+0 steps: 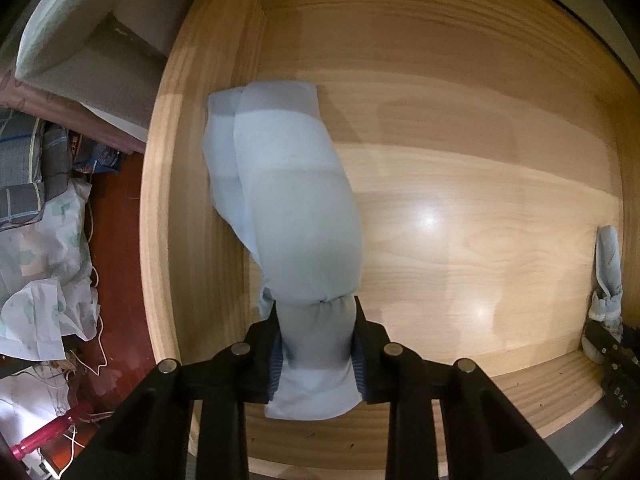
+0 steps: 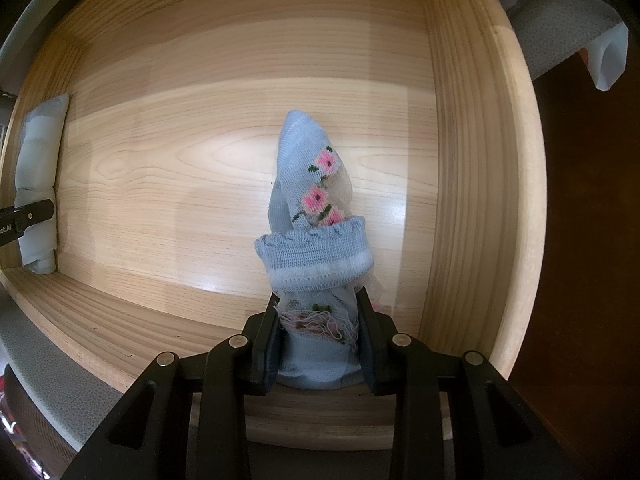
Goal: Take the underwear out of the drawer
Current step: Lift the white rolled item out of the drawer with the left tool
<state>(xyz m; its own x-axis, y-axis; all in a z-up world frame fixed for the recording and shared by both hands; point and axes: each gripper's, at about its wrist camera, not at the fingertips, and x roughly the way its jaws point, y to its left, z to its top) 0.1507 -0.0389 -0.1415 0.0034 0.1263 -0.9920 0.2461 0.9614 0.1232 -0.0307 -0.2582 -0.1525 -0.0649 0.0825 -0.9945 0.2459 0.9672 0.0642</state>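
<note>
In the left wrist view my left gripper (image 1: 316,320) is shut on a rolled pale-blue garment (image 1: 292,208) that lies along the left side of the open wooden drawer (image 1: 460,200). In the right wrist view my right gripper (image 2: 318,320) is shut on a light-blue knitted garment with pink flowers (image 2: 316,208) near the drawer's right wall (image 2: 472,184). Each gripper and its garment also shows at the edge of the other view: the flowered garment (image 1: 608,276) at the far right of the left wrist view, the pale-blue roll (image 2: 38,168) at the far left of the right wrist view.
The drawer floor between the two garments is bare wood. Left of the drawer lie crumpled cloths (image 1: 44,264), cables and a red-handled object (image 1: 48,436) on a dark red floor. A grey padded edge (image 2: 52,396) runs below the drawer's front rim.
</note>
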